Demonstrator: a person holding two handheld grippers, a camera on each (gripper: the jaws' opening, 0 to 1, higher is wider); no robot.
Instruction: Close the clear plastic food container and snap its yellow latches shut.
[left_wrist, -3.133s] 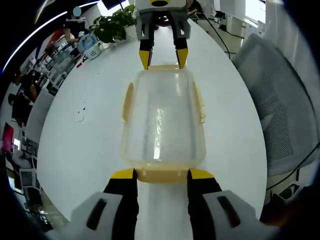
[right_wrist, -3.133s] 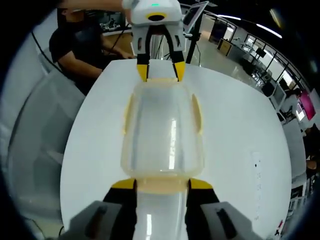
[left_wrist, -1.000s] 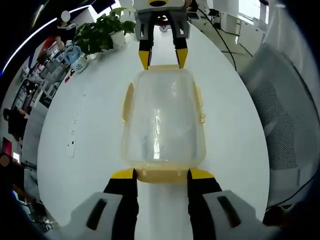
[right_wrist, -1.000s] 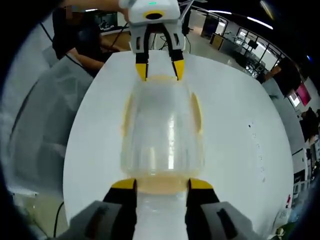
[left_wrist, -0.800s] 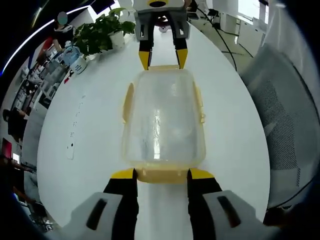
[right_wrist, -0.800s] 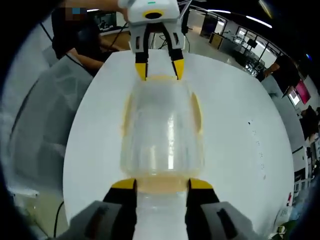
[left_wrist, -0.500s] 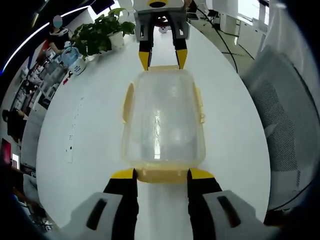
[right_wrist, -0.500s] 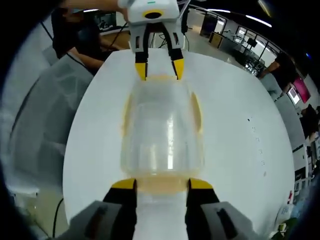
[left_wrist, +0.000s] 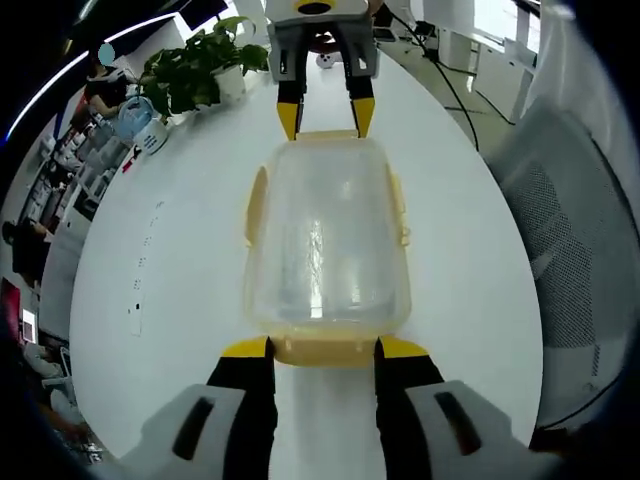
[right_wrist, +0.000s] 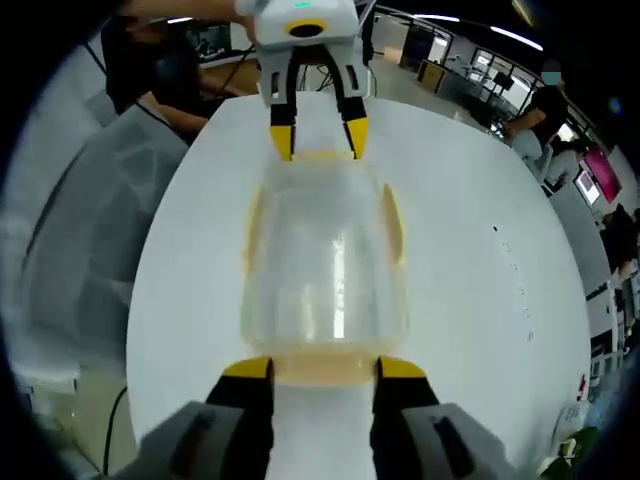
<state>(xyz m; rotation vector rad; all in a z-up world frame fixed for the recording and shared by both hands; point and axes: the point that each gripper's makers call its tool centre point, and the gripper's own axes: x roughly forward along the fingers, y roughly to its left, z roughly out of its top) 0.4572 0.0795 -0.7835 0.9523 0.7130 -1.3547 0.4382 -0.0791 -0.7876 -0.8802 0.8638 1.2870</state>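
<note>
On the white counter (left_wrist: 180, 300), the clear food container (left_wrist: 327, 245) lies lengthwise between the two grippers, its lid down on the box. Taking the left gripper view from left to right, a potted plant (left_wrist: 190, 72) stands far off at the counter's edge, then comes a yellow side latch (left_wrist: 256, 205), the clear lid, and the opposite side latch (left_wrist: 399, 210). The left gripper (left_wrist: 322, 347) has its fingers spread about as wide as the yellow end latch (left_wrist: 322, 349), one tip at each corner; whether they press on it I cannot tell. The right gripper (right_wrist: 322, 367) stands the same way at the other end latch (right_wrist: 322, 369). The side latches look flat, so the end latches seem the work in hand. To do it well, push both ends evenly so the box cannot slide, and press each tab low against the wall.
</note>
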